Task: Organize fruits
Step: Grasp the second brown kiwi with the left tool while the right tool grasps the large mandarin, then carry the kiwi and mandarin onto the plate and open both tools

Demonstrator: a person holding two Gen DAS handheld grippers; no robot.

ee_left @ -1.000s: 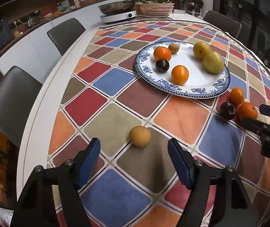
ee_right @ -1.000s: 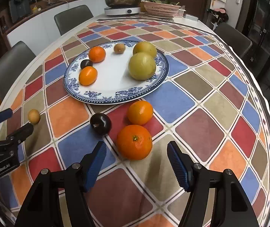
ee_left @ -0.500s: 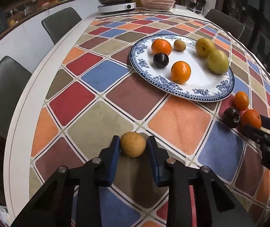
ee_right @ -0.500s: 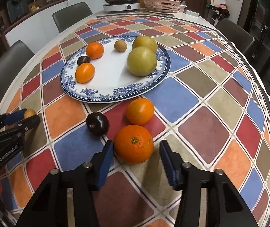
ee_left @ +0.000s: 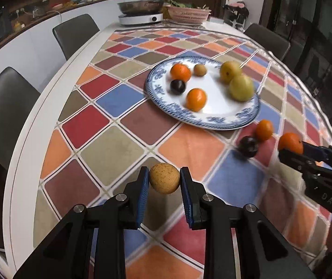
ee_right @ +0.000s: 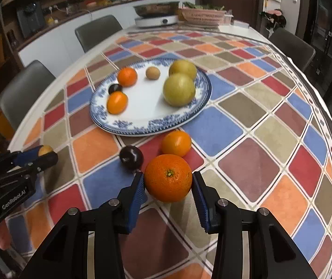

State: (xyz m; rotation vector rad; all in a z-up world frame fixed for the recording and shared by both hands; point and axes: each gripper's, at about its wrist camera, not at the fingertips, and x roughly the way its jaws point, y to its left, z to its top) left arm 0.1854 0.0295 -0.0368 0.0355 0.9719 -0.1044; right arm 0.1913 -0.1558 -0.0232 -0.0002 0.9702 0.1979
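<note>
Your left gripper [ee_left: 164, 181] pinches round tan fruit [ee_left: 164, 178] between pads; right gripper [ee_right: 168, 186] pinches orange [ee_right: 168, 177], stem facing camera.

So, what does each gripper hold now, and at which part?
The left gripper holds the small brown fruit by its two sides. The right gripper holds the big orange by its two sides.

Checked cloth [ee_left: 184, 148] covering the bench, cooker [ee_left: 140, 18] with a pan at the bench's far end, pink basket [ee_left: 188, 14] just beside the cooker, grey chairs [ee_left: 75, 34] around the bench
</note>
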